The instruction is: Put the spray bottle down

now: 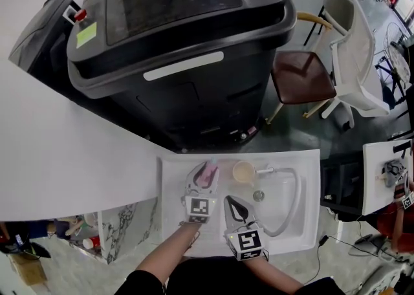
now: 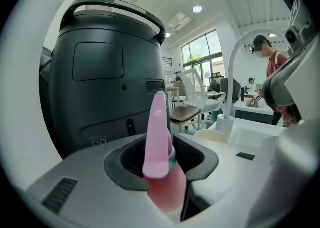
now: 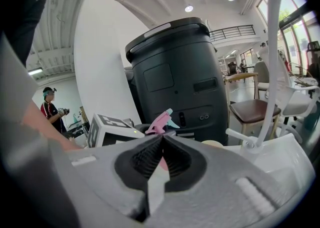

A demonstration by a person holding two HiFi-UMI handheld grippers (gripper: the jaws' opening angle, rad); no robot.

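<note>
The pink spray bottle (image 1: 209, 172) sits between the jaws of my left gripper (image 1: 200, 182), over the far left corner of the white sink (image 1: 304, 235). In the left gripper view both pads press on the bottle's neck (image 2: 162, 182), and its pink trigger head (image 2: 158, 137) stands upright. My right gripper (image 1: 237, 209) hangs just to the right, above the basin, with its jaws shut together and nothing between them (image 3: 162, 154). From the right gripper view the bottle's pink head (image 3: 161, 122) pokes up beyond the left gripper's marker cube (image 3: 112, 128).
A cream cup (image 1: 244, 172) stands at the sink's back edge, beside the curved white faucet (image 1: 292, 190) and the drain (image 1: 259, 195). A big black machine (image 1: 181, 48) rises behind the sink. A brown-seated chair (image 1: 301, 77) and a white chair (image 1: 352, 54) stand to its right.
</note>
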